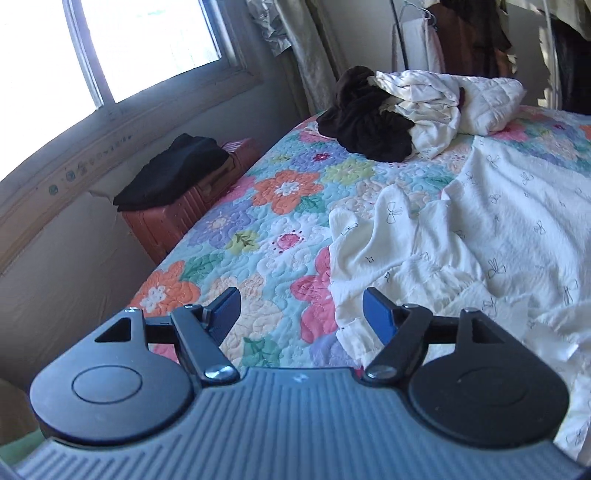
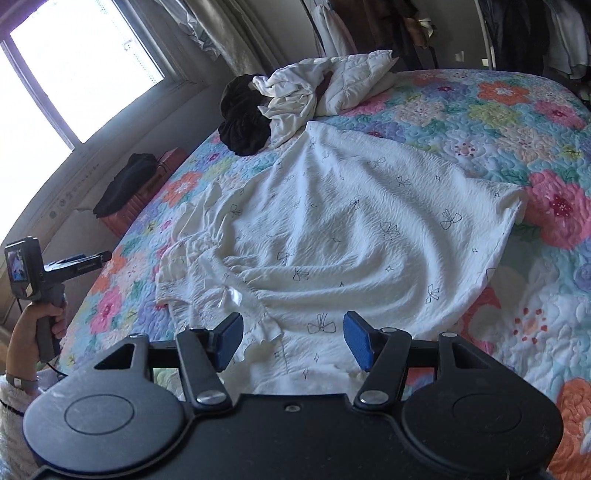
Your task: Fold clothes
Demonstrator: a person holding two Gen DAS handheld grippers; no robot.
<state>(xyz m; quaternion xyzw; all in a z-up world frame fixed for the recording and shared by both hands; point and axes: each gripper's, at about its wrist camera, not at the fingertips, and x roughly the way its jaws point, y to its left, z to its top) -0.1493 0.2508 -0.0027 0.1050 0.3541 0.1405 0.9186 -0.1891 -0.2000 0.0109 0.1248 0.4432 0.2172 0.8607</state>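
A white dress with small black bow prints (image 2: 332, 229) lies spread and wrinkled on the floral quilt; it also shows in the left wrist view (image 1: 480, 236). My left gripper (image 1: 301, 314) is open and empty, above the quilt at the dress's left edge, and it shows held in a hand at the bed's left side in the right wrist view (image 2: 92, 258). My right gripper (image 2: 293, 339) is open and empty, just above the dress's ruffled near end.
A pile of dark (image 1: 365, 122) and white clothes (image 1: 443, 99) lies at the far end of the bed (image 2: 517, 122). An orange suitcase (image 1: 173, 218) with black cloth on it stands between bed and window wall. Hanging clothes (image 2: 517, 33) fill the back.
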